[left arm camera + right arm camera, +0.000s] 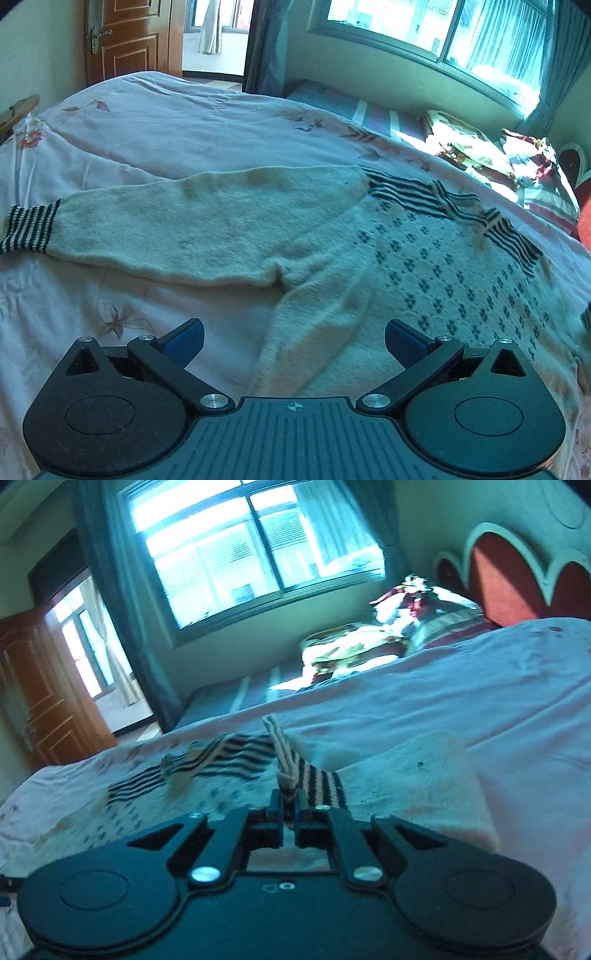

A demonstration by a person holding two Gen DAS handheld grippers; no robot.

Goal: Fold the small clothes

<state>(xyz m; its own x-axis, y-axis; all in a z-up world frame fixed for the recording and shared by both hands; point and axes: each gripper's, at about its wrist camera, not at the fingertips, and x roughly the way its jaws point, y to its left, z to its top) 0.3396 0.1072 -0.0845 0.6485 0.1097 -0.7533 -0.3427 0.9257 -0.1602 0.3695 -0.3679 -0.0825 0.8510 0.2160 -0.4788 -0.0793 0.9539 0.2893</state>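
Evidently soft and limp, the sweater (332, 251) drapes; right fingers (289, 805) pinch its striped cuff (317, 781), left fingers (294, 341) spread

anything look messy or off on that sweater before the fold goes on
The cream sweater has dingy grey-brown smudges along the spread sleeve. Its striped collar lies rumpled and twisted rather than flat. The right gripper is shut on a striped cuff; the left gripper is open above the body. No tears show.
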